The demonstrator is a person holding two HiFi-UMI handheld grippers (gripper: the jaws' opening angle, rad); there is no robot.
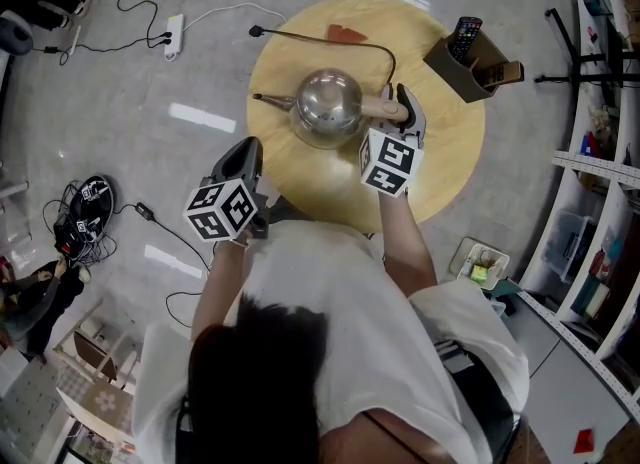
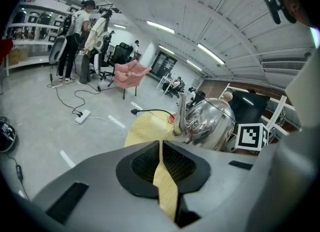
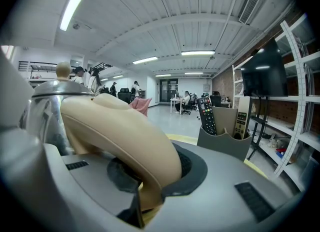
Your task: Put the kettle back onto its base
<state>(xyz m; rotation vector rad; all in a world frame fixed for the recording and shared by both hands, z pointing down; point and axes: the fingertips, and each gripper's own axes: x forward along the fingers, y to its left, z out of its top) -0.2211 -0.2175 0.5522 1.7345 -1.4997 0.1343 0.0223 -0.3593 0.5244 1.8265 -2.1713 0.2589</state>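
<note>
A shiny steel kettle (image 1: pixel 325 107) with a thin spout pointing left stands at the middle of the round wooden table (image 1: pixel 450 167). Its beige handle (image 1: pixel 383 107) sticks out to the right. My right gripper (image 1: pixel 405 107) is shut on that handle (image 3: pixel 120 131), which fills the space between its jaws (image 3: pixel 150 176). The kettle body (image 3: pixel 45 111) rises just left of them. My left gripper (image 1: pixel 245 159) hovers at the table's front left edge, shut and holding nothing (image 2: pixel 162 168), with the kettle (image 2: pixel 210 123) ahead to its right. No base shows; a black cord (image 1: pixel 330 42) curves toward the kettle.
A brown holder (image 1: pixel 470 62) with remote controls (image 3: pixel 207 116) stands at the table's right rim. A small red piece (image 1: pixel 347 32) lies at the far edge. A white power strip (image 1: pixel 173 37) and cables lie on the floor to the left. White shelves (image 1: pixel 600 152) stand on the right.
</note>
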